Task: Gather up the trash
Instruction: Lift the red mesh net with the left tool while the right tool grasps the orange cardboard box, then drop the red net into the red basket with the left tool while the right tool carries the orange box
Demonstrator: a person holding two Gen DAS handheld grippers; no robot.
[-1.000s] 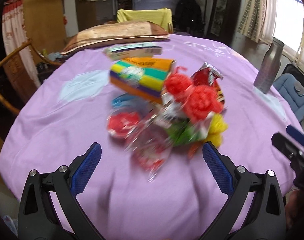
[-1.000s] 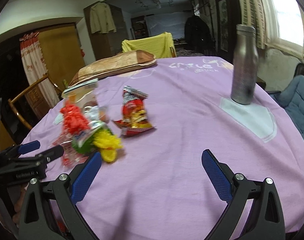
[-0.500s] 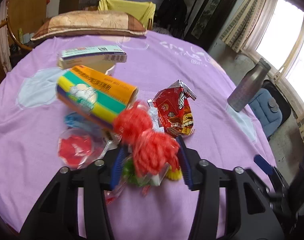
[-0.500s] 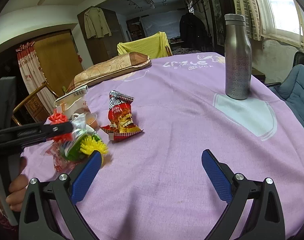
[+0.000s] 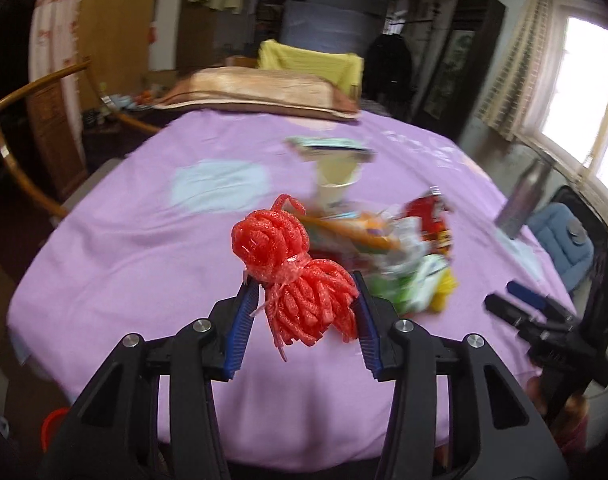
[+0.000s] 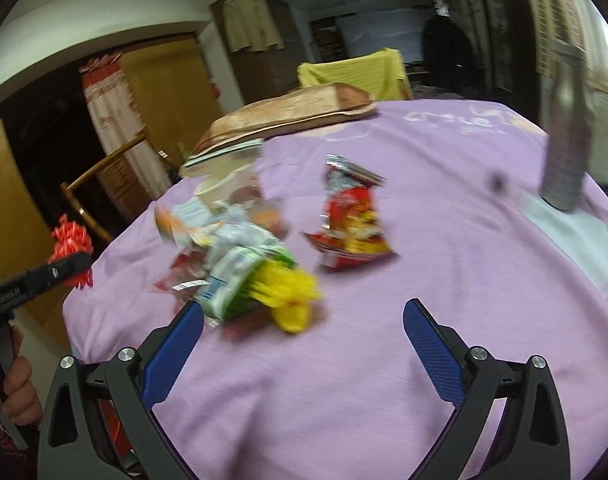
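Red foam netting [image 5: 299, 276] clamped between left tongs [image 5: 306, 312]; right tongs [image 6: 304, 320] agape.

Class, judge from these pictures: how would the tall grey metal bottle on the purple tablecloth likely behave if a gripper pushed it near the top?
The tall grey metal bottle stands upright on a narrow base, so it would probably tip rather than slide. Its round body suggests it would roll once down. Its smooth metal looks slippery to pinch.
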